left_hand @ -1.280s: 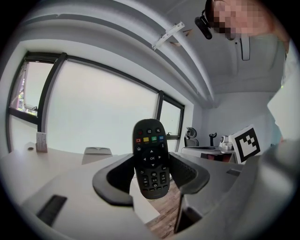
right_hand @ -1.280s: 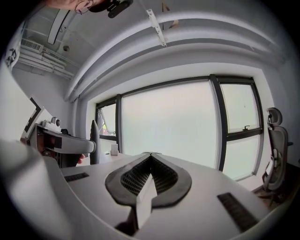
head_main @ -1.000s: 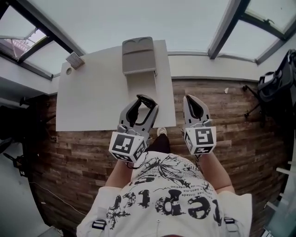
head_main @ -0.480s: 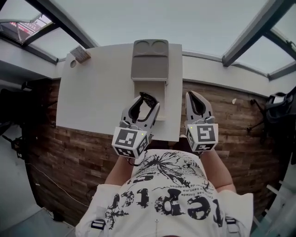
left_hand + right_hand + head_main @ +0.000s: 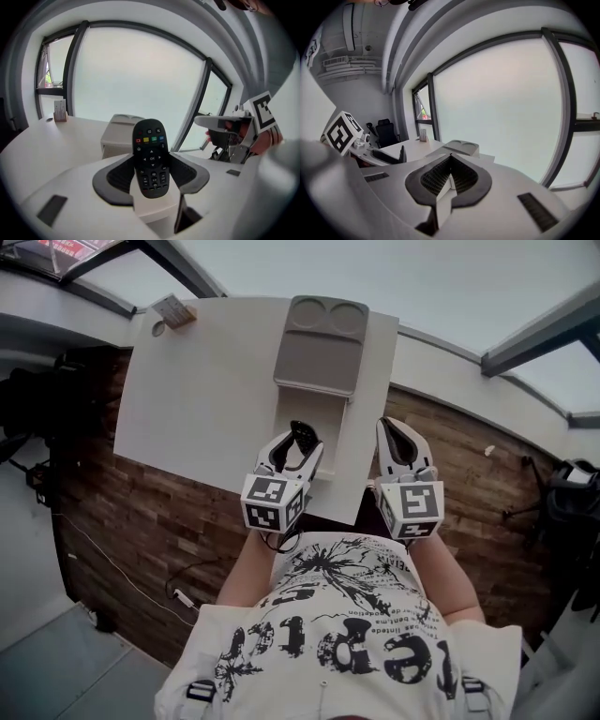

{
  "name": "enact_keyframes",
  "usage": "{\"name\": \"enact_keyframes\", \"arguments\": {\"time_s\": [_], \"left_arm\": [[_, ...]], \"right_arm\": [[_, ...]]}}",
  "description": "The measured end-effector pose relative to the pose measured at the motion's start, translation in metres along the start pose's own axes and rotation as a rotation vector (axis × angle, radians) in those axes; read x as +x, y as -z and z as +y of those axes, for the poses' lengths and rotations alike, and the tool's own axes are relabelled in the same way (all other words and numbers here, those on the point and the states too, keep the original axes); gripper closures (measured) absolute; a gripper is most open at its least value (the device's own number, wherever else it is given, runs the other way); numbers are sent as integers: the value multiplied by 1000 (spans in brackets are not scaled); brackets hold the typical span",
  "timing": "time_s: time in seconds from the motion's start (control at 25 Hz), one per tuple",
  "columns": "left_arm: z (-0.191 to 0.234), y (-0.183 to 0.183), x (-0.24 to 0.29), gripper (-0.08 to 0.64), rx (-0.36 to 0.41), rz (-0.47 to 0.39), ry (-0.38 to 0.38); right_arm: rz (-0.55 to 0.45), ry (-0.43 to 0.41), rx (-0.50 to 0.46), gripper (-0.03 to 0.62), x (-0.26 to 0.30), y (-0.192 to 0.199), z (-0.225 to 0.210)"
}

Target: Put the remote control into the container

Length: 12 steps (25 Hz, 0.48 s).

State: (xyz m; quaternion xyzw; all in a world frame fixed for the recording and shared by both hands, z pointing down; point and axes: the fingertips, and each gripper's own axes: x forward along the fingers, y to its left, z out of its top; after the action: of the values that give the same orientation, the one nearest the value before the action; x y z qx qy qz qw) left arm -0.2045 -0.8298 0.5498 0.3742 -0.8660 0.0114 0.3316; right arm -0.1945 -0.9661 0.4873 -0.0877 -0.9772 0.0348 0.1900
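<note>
In the left gripper view a black remote control (image 5: 151, 158) stands upright between the pads of my left gripper (image 5: 151, 174), which is shut on its lower half. The grey container (image 5: 121, 134) sits on the white table just beyond it. In the head view the left gripper (image 5: 292, 448) hovers over the table's near edge, with the remote (image 5: 302, 435) pointing at the container (image 5: 320, 345) and its pale near section. My right gripper (image 5: 398, 448) hangs beside it, off the table's right edge. Its jaws are shut and hold nothing (image 5: 450, 161).
The white table (image 5: 202, 399) carries a small box (image 5: 175, 310) and a round hole (image 5: 157, 329) at its far left corner. Wooden floor lies around the table, a large window stands behind it, and a black office chair (image 5: 570, 491) is at the right.
Both grippers have moved forward toward the container. The left one, still holding the remote, is now over the table's near edge. The head view has tilted and shifted.
</note>
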Motion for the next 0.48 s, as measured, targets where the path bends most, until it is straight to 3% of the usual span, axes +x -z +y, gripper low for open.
{"name": "enact_keyframes", "arguments": {"time_s": [0.48], "left_arm": [[44,57,72,321,39,341,-147]], "right_arm": [[88,-57,54,592,29,30,-33]]}}
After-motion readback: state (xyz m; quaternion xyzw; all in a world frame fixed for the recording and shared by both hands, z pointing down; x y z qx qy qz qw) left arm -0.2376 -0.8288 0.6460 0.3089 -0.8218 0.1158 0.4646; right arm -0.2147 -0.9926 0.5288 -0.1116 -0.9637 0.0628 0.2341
